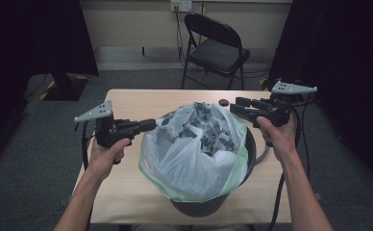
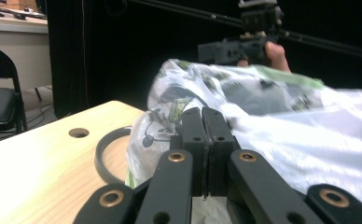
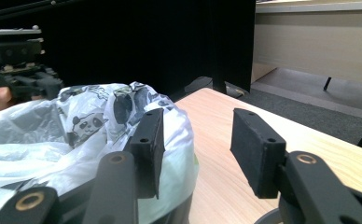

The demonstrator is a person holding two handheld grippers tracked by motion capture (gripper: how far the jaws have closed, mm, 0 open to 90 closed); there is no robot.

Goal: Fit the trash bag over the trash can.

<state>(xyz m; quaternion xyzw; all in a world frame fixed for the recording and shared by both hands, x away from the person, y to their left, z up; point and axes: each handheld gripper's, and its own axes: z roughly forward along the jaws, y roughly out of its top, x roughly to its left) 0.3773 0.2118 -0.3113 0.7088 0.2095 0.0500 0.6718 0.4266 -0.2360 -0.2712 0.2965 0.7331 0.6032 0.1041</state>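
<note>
A white plastic bag [image 1: 194, 149] printed with pandas bulges out of a black bin [image 1: 249, 149] in the middle of the wooden table, over a green liner [image 1: 240, 159]. My left gripper [image 1: 148, 125] meets the bag's left edge, its jaws pressed together on the film. In the left gripper view the pads [image 2: 202, 112] stand shut against the bag [image 2: 286, 121]. My right gripper [image 1: 235, 107] hovers at the bag's far right side. Its jaws [image 3: 195, 121] stand apart with nothing between them, the left pad [image 3: 151, 140] beside the bag [image 3: 53, 126].
A round hole [image 1: 223, 101] sits in the tabletop behind the bin. A grey curved piece [image 1: 264, 154] lies by the bin's right side. A black folding chair [image 1: 216, 45] stands beyond the table. Dark curtains hang on both sides.
</note>
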